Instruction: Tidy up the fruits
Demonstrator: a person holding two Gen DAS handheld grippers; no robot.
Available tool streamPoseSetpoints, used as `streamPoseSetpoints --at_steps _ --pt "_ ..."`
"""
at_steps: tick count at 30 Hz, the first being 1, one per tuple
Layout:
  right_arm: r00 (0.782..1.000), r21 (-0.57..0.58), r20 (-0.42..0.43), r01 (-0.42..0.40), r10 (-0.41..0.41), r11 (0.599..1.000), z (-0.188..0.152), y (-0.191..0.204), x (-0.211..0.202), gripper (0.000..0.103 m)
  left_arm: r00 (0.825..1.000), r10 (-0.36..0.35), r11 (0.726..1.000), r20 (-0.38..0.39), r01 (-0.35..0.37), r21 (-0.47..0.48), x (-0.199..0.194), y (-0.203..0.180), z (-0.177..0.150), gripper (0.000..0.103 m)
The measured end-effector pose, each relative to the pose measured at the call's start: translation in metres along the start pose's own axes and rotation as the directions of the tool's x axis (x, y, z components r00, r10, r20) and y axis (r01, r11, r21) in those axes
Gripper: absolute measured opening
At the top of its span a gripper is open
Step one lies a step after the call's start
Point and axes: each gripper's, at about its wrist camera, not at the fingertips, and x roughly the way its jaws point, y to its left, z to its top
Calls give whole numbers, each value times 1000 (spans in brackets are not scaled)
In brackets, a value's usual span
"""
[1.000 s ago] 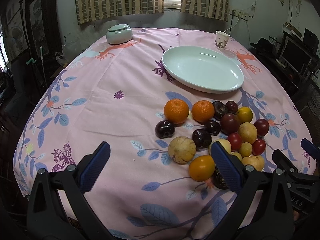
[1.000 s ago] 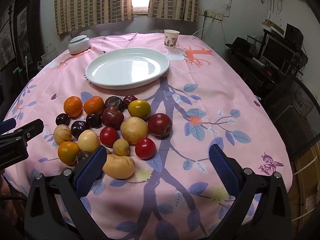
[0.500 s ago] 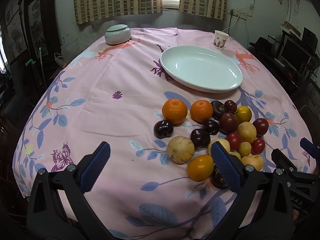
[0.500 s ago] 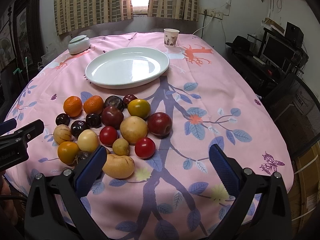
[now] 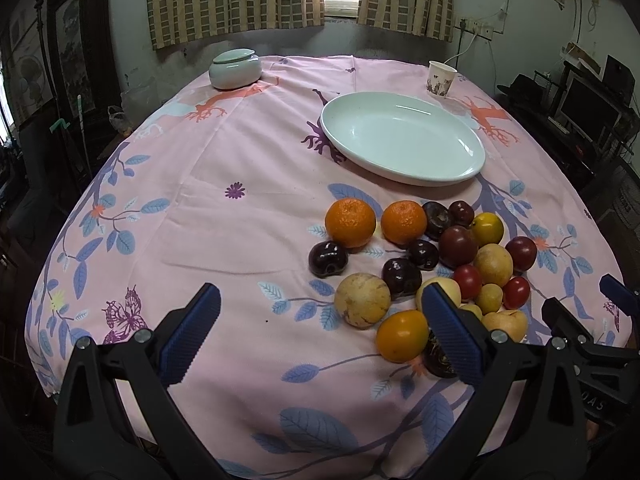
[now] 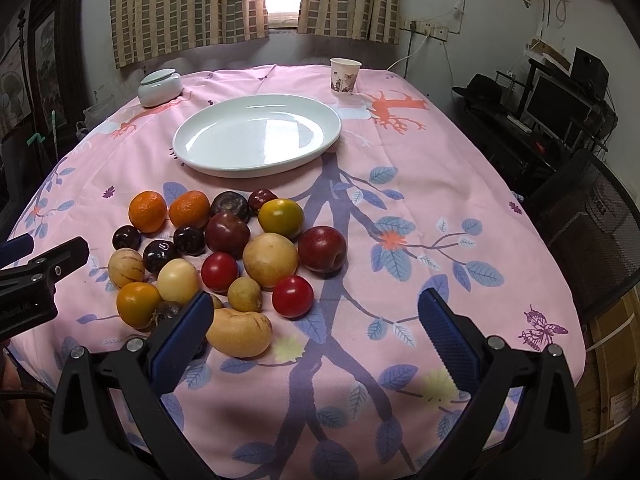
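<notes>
A pile of several fruits (image 5: 424,264) lies on the pink cloth: oranges, dark plums, red and yellow ones. It also shows in the right wrist view (image 6: 224,256). An empty white oval plate (image 5: 402,136) sits just behind the pile, also in the right wrist view (image 6: 258,134). My left gripper (image 5: 320,336) is open and empty, hovering near the table's front edge, left of the pile. My right gripper (image 6: 312,340) is open and empty, in front of the pile's right side.
A lidded white jar (image 5: 235,68) stands at the far left of the table and a paper cup (image 5: 441,79) at the far right. A mesh chair (image 6: 592,220) and a desk with a monitor (image 6: 556,108) stand to the right.
Both grippers have hardly moved; the views shift only slightly. The fruits and plate stay in place.
</notes>
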Motion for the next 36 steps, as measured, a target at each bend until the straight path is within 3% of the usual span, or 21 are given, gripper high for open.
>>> streamPoseSetpoints --at_steps 18,22,28,30,32,33,36 --pt "1000 8 18 -23 22 1000 -3 -6 -2 102 1000 -1 1000 -12 2 23 -2 3 -9 101" --pt "990 73 33 -136 134 988 -9 -25 -7 102 999 -14 1000 -43 14 2 4 13 -19 101" --pt "983 -22 19 -185 185 983 -23 -16 -11 102 998 -19 1000 -61 19 -5 11 19 -28 101" --pt "970 -37 12 -241 242 970 -29 -10 -9 102 997 -20 1000 -73 19 -10 15 22 -29 101" --pt "958 -24 -13 -288 288 957 -31 -6 -3 86 996 -22 1000 -81 21 -15 18 26 -30 101" --pt "949 -20 -38 -312 312 950 -32 -3 1 70 996 -24 1000 -84 23 -15 19 28 -31 101" --pt "940 -7 -77 -335 333 942 -32 3 15 63 996 -24 1000 -82 23 -18 19 34 -31 101"
